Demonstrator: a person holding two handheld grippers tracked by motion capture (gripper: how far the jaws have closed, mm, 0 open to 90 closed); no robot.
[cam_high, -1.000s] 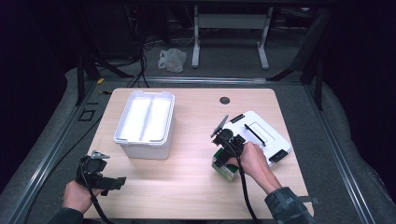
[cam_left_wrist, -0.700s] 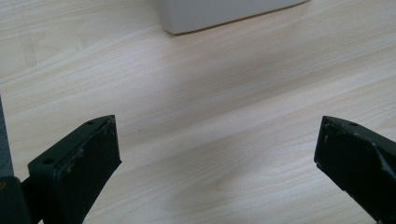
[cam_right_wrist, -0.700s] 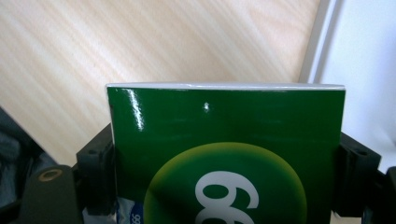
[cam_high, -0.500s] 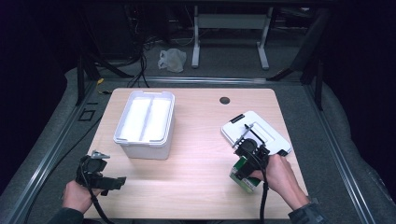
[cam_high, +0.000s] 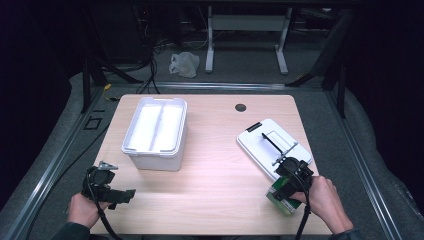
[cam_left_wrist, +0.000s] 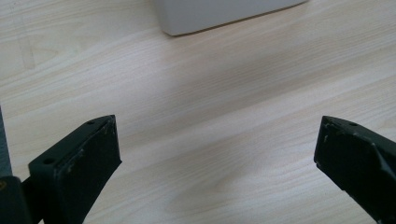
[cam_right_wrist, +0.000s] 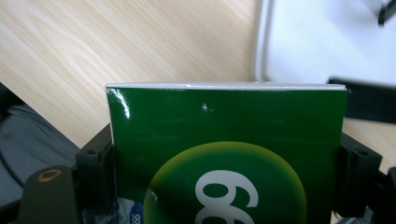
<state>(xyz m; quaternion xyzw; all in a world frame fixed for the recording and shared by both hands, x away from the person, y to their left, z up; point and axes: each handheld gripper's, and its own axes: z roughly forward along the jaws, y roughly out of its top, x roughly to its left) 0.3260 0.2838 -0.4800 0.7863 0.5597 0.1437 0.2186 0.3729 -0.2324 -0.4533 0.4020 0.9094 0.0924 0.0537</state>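
Pale wood-grain surface (cam_high: 215, 150) sits in a dark room, with table legs, cables and a crumpled plastic bag (cam_high: 184, 64) on the floor behind it. Taking the white bin (cam_high: 156, 131) as landmark: the left tongs (cam_high: 129, 194) rest near the front edge, below and left of the bin, jaws spread wide over bare wood with nothing between them. Beyond the bin to its right is a dark round hole (cam_high: 240, 107) near the far edge. Well to the bin's right lies a white lid (cam_high: 265, 145) with a black clip. Just in front of that lid, the right tongs (cam_high: 279, 192) clamp a green box (cam_right_wrist: 224, 149), its glossy face bearing a yellow-rimmed circle with white numerals.
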